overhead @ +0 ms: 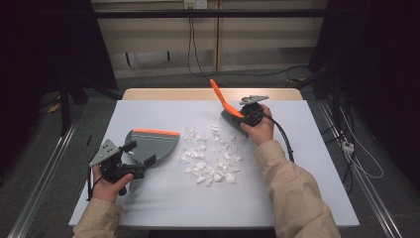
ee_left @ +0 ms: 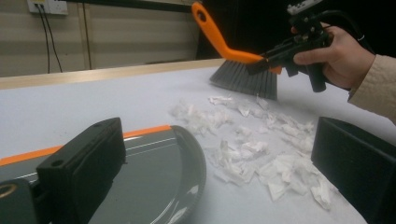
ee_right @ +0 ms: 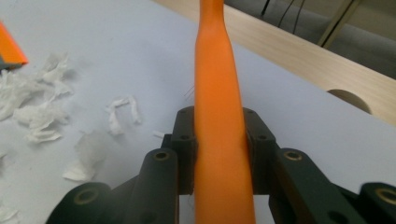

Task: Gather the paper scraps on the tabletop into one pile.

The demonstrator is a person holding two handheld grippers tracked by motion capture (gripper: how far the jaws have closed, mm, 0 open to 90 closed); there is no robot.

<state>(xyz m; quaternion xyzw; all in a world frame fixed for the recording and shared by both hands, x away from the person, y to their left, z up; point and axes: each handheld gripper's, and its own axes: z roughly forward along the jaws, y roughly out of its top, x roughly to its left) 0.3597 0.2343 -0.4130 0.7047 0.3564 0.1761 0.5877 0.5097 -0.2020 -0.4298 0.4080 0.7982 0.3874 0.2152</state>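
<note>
Brush (overhead: pixel 227 105) is clamped in R gripper (overhead: pixel 247 115), jaws tight on the orange handle either side, seen close in right gripper view (ee_right: pixel 219 140). Handle's long axis runs up and away toward the far-left; grey bristles (ee_left: pixel 245 79) sit low at the far-right edge of the paper scraps (overhead: pixel 210 156), touching or just off the table, can't tell which.

Dustpan (overhead: pixel 151 144) is held by L gripper (overhead: pixel 132 166) at its rear; in left gripper view one jaw sits against the pan, the other stands well clear, so grip is read as held, not confirmed.

Key relation: scraps lie between bristles and pan. Pan mouth, orange lip (overhead: pixel 156 132) at its far edge, faces right toward the pile. Sweep dir likely needed: from far-right toward near-left, into the pan. R hand is nearer the pile's far side, L nearer its left edge.

Scraps: white torn tissue bits, loosely spread, none in pan yet.
</note>
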